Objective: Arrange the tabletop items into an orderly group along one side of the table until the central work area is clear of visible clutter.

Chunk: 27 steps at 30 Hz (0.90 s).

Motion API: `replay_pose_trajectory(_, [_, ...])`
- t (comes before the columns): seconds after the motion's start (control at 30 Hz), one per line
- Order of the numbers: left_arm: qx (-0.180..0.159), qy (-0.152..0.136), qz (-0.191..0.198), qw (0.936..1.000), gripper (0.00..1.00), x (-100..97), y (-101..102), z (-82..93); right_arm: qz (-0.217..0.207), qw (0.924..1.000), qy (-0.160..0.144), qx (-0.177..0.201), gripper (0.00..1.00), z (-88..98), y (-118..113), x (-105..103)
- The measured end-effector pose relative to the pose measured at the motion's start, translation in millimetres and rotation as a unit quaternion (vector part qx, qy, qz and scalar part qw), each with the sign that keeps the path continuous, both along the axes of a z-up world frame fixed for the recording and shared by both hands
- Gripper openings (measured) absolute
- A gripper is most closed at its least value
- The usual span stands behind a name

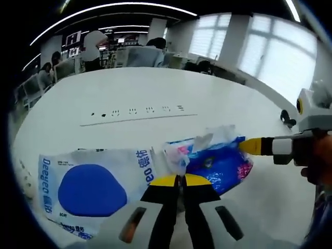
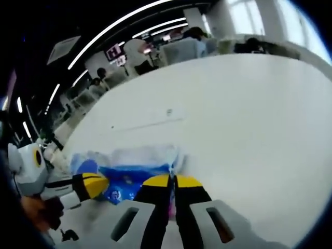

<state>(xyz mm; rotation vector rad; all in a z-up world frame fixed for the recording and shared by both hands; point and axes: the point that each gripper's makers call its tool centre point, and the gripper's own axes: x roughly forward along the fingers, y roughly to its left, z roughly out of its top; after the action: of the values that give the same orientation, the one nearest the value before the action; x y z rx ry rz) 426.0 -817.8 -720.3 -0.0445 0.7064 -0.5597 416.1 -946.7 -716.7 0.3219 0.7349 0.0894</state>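
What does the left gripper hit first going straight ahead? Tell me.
Probably the crumpled clear plastic wrapper end of the glossy blue soft pack, just beyond the left gripper. Depth is unclear, so they may already touch.

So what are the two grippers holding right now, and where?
Both grippers, left and right, are shut on the blue plastic pack, pinching the crinkled wrapper at opposite ends.

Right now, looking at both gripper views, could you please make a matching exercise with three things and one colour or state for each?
Things:
1. large flat pack
2. crumpled blue wrapper
3. table

Descriptions:
A. shiny blue, held at its two ends by both grippers
B. plain white surface
C. white with a big blue oval, lying flat

Pairs: 1-C, 2-A, 3-B
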Motion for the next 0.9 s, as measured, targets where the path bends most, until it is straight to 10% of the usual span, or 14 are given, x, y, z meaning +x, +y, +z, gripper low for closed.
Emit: replay_pose_trajectory(0.9, [0.013, -0.001, -0.009, 0.9999, 0.12, -4.2, 2, 5.3, -0.004, 0.9992, -0.019, -0.036, 0.19, 12.5, -7, -7])
